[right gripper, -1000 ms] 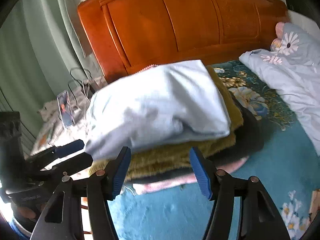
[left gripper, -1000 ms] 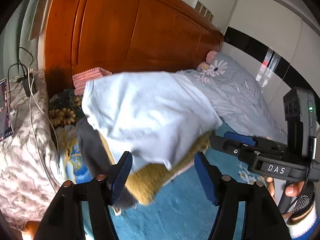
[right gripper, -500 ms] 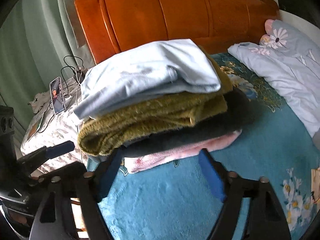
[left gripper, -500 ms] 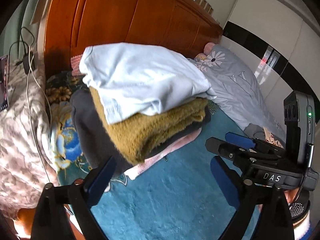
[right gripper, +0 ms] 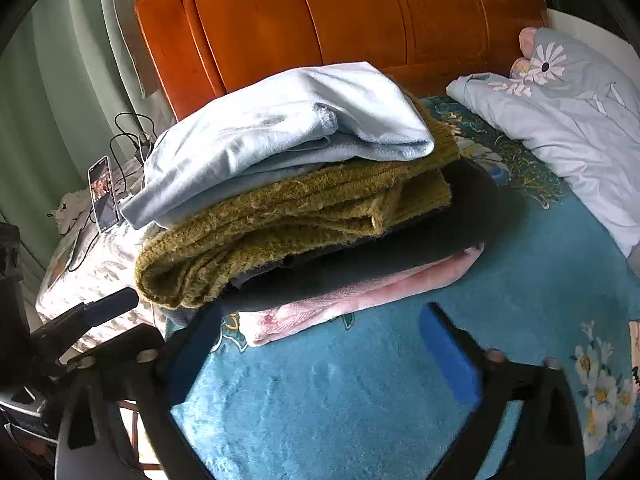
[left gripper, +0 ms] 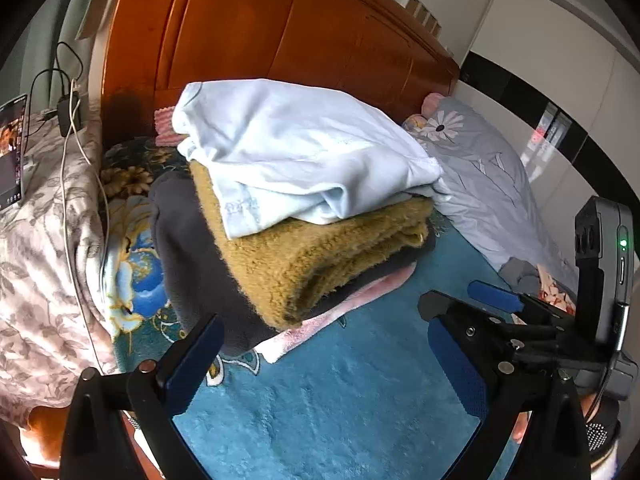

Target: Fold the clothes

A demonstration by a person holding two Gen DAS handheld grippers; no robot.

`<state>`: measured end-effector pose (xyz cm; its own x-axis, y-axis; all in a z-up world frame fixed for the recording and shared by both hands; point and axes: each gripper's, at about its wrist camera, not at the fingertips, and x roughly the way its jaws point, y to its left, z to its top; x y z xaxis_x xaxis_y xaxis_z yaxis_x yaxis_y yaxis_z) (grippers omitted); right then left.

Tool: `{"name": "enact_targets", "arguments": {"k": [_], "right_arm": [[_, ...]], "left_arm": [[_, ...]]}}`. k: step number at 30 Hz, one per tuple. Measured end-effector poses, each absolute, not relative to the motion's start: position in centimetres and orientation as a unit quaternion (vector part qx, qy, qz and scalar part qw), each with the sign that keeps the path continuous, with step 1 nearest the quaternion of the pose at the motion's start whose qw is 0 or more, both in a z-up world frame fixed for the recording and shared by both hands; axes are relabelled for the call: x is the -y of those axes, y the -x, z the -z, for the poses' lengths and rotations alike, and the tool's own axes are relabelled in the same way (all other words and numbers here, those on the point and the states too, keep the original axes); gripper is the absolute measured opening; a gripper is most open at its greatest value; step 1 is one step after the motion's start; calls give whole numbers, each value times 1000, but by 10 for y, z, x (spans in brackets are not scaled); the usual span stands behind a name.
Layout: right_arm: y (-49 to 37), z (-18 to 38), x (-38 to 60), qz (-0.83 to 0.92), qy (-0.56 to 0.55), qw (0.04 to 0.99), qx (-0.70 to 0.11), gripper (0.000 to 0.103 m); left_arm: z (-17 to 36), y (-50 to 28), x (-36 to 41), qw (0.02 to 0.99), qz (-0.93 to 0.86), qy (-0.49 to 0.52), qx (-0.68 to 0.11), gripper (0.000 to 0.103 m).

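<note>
A stack of folded clothes lies on the teal bedspread point(left gripper: 340, 408): a light blue garment point(left gripper: 304, 148) on top, a mustard fuzzy sweater point(left gripper: 320, 256) under it, then a dark grey piece point(left gripper: 192, 248) and a pink one point(left gripper: 340, 312) at the bottom. My left gripper point(left gripper: 324, 328) stands open just short of the stack's near edge, holding nothing. In the right wrist view the same stack shows the light blue garment point(right gripper: 288, 128) over the mustard sweater point(right gripper: 280, 216). My right gripper point(right gripper: 320, 312) has its jaws opening, with nothing between them.
A wooden headboard point(left gripper: 280, 32) rises behind the stack. A grey floral quilt point(left gripper: 480, 168) lies to the right. On the left, a phone point(right gripper: 104, 192) and charger cables point(left gripper: 68, 128) rest on a floral cover. A pink zigzag cloth point(left gripper: 164, 120) sits by the headboard.
Both grippers let go of the light blue garment, which now rests on the stack. Their jaws spread wide and both drew back and down from the pile.
</note>
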<state>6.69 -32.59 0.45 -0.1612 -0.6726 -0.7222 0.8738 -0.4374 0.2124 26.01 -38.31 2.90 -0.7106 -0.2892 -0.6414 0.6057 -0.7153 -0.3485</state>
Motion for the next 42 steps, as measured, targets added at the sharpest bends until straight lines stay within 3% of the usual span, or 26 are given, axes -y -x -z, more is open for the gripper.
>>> {"name": "enact_targets", "arguments": {"k": [42], "right_arm": [[-66,-7,342,761,-389,502,-129,103]], "left_arm": [[-15,-247,383,301,886,-275,-223,103]]}}
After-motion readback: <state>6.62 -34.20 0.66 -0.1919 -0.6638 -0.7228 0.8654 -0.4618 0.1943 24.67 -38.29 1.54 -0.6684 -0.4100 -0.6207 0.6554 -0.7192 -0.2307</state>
